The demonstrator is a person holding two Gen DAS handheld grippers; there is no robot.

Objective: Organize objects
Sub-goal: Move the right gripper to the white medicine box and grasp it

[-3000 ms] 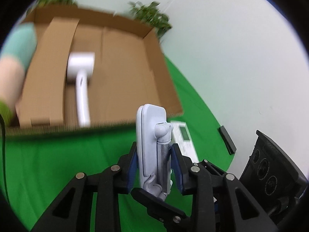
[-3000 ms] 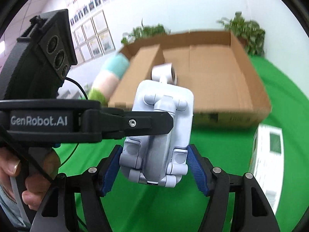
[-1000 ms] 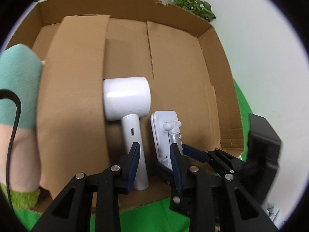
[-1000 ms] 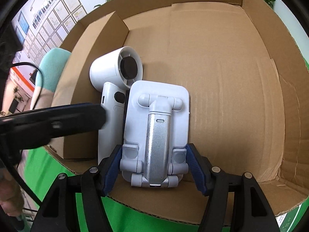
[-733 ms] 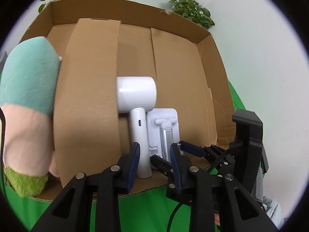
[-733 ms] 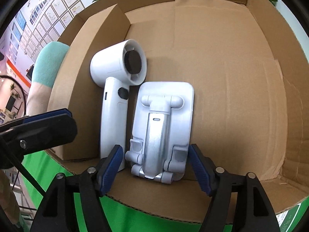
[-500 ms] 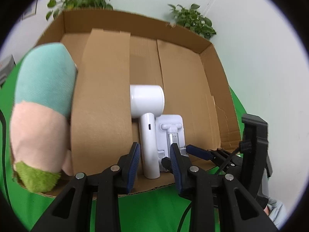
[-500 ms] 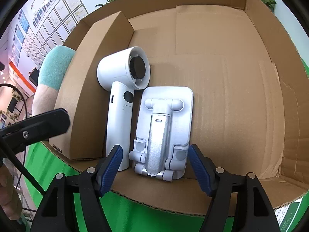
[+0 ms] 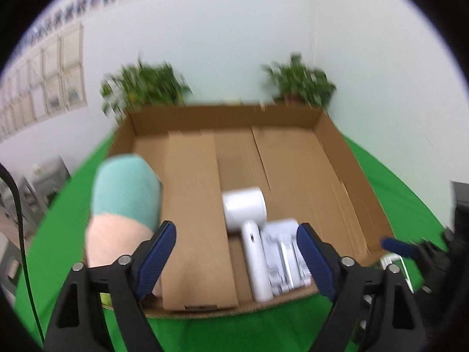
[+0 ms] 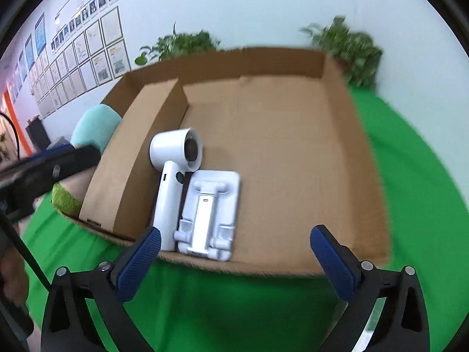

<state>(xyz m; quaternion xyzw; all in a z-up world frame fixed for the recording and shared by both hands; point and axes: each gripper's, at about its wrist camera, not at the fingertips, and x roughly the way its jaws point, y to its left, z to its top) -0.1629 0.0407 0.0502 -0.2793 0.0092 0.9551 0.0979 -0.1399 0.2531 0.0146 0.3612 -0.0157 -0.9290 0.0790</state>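
Note:
A shallow cardboard box (image 10: 337, 64) (image 9: 346, 152) lies on a green cloth. Inside, near its front edge, a white hair dryer (image 10: 171, 173) (image 9: 249, 220) lies beside a pale folding phone stand (image 10: 209, 214) (image 9: 285, 261). My right gripper (image 10: 234, 245) hangs in front of the box, jaws opening wide with nothing between them. My left gripper (image 9: 236, 239) also hovers before the box, jaws opening and empty. The left gripper's arm shows at the left of the right wrist view.
A plush toy in teal, pink and green (image 9: 123, 205) (image 10: 93, 129) rests against the box's left side, behind a raised cardboard flap (image 9: 193, 205). Potted plants (image 9: 146, 85) stand behind the box. A white remote's edge (image 9: 395, 261) peeks out at the right. A hand (image 10: 11, 281) shows at left.
Both grippers have let go of the phone stand, which now lies in the box beside the dryer. Both have pulled back and up from the box, and their jaws have spread wide.

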